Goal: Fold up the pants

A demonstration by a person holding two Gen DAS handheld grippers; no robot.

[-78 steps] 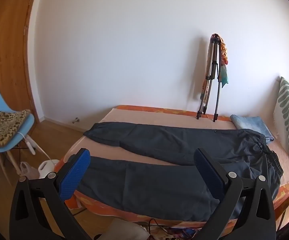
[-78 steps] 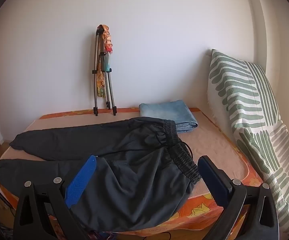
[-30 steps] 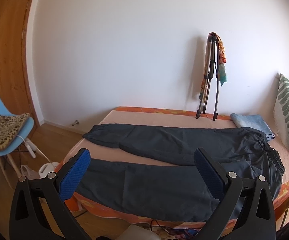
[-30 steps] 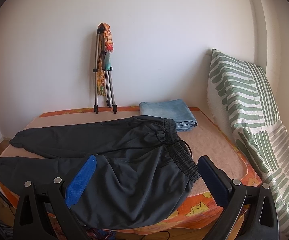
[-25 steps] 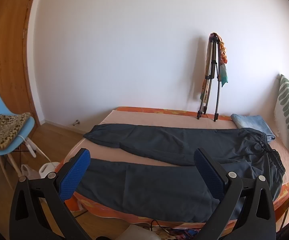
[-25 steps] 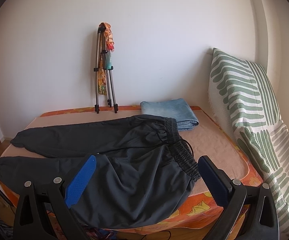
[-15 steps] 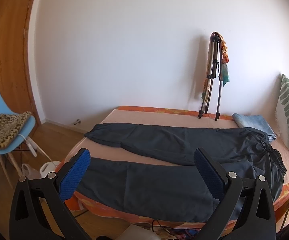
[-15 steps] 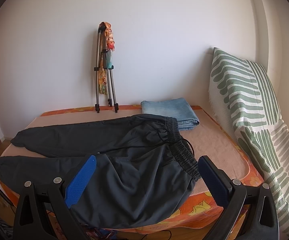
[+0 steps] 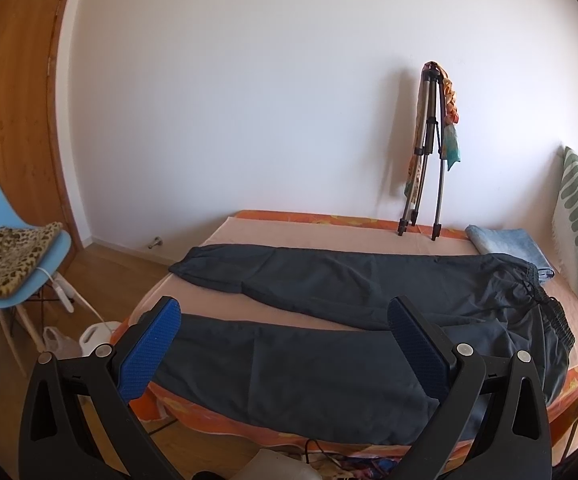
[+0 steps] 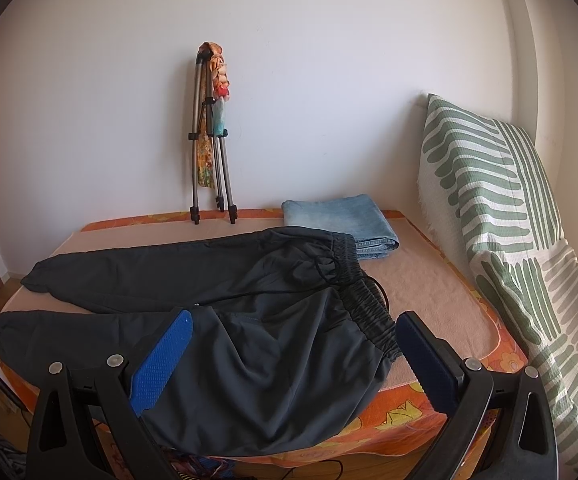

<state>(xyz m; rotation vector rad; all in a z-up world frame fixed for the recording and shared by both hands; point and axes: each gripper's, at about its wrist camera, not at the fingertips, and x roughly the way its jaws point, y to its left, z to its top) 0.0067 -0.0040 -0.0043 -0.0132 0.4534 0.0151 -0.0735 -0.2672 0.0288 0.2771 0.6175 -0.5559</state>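
both grippers' fingers [image 9: 417,344] spread wide, gripping nothing, above pants [image 10: 249,320].

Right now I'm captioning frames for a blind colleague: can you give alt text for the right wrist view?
Dark pants lie spread flat on a bed, waistband toward a green-striped pillow. The open right gripper hovers in front, holding nothing. Folded jeans and a tripod sit by the far wall.

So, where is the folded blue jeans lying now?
In the right wrist view, the folded jeans lie at the far side of the bed, just behind the waistband of the dark pants, between the tripod and the striped pillow.
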